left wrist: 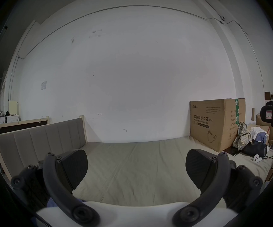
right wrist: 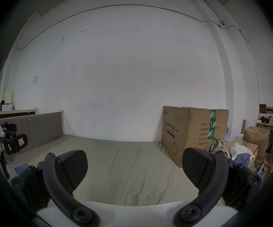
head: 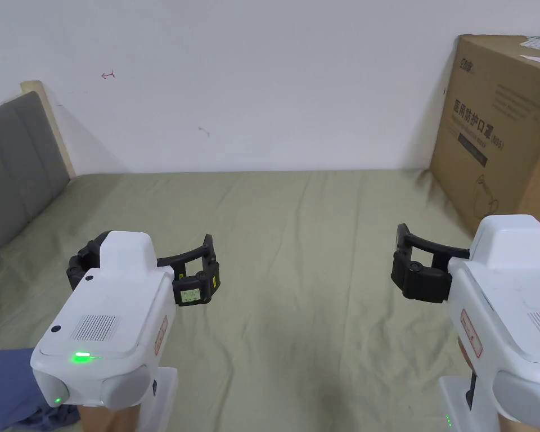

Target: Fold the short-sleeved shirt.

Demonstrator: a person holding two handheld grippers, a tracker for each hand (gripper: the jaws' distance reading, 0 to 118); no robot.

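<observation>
A crumpled blue garment point(head: 7, 382) lies at the near left corner of the bed, mostly cut off by the picture edge; I cannot tell its sleeves. A strip of it point(left wrist: 52, 203) peeks out under the left gripper, and a patch point(right wrist: 20, 167) lies at the left in the right gripper view. My left gripper point(head: 151, 247) hovers over the sheet just beyond the garment, its jaws wide apart and empty point(left wrist: 135, 166). My right gripper point(head: 477, 247) is held level with it near the box, also open with nothing between the pads point(right wrist: 135, 166).
The bed carries an olive-green sheet point(head: 297, 225) with light creases. A large cardboard box point(head: 499, 129) stands on its far right corner. A grey padded headboard point(head: 16, 169) runs along the left. Past the box lie piled clothes point(left wrist: 243, 137) and more cartons point(right wrist: 255, 137).
</observation>
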